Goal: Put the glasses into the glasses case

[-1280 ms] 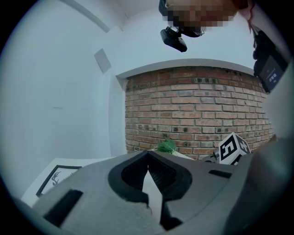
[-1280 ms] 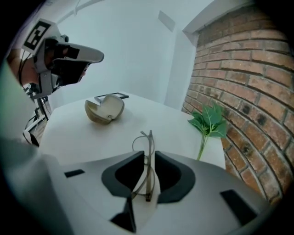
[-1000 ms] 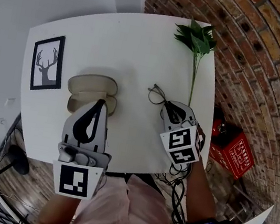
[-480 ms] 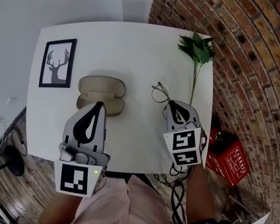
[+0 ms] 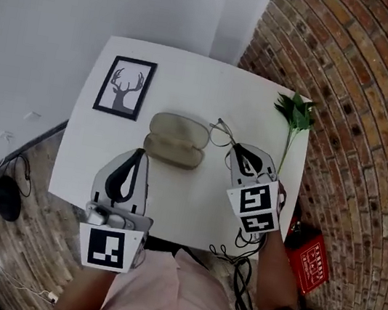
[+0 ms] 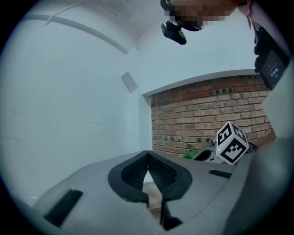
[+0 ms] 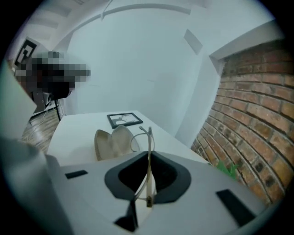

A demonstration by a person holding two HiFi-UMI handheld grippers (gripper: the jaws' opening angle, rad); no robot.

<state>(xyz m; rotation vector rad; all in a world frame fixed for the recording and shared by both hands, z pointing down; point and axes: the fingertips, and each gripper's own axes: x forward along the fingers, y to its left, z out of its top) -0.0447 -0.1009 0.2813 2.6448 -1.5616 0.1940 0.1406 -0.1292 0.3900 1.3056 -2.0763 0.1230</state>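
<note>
The thin wire-framed glasses [image 5: 219, 134] hang above the table, and my right gripper [image 5: 234, 150] is shut on one temple. In the right gripper view the temple [image 7: 148, 158] stands upright between the pads, with the gripper [image 7: 148, 153] pointing toward the case. The open beige glasses case [image 5: 176, 140] lies on the white table [image 5: 89, 162], just left of the glasses; it also shows in the right gripper view [image 7: 112, 141]. My left gripper [image 5: 139, 153] is shut and empty, near and left of the case, apart from it. Its jaws [image 6: 148, 154] meet at the tips.
A framed deer picture [image 5: 126, 88] lies at the table's far left. A green plant sprig [image 5: 295, 116] lies along the right edge by the brick wall. A red box [image 5: 309, 262] sits on the floor at the right. A cable trails over the table's near edge.
My right gripper has risen with the glasses, lifting them off the table and toward the case. My left gripper has drawn back from the case toward the near edge.
</note>
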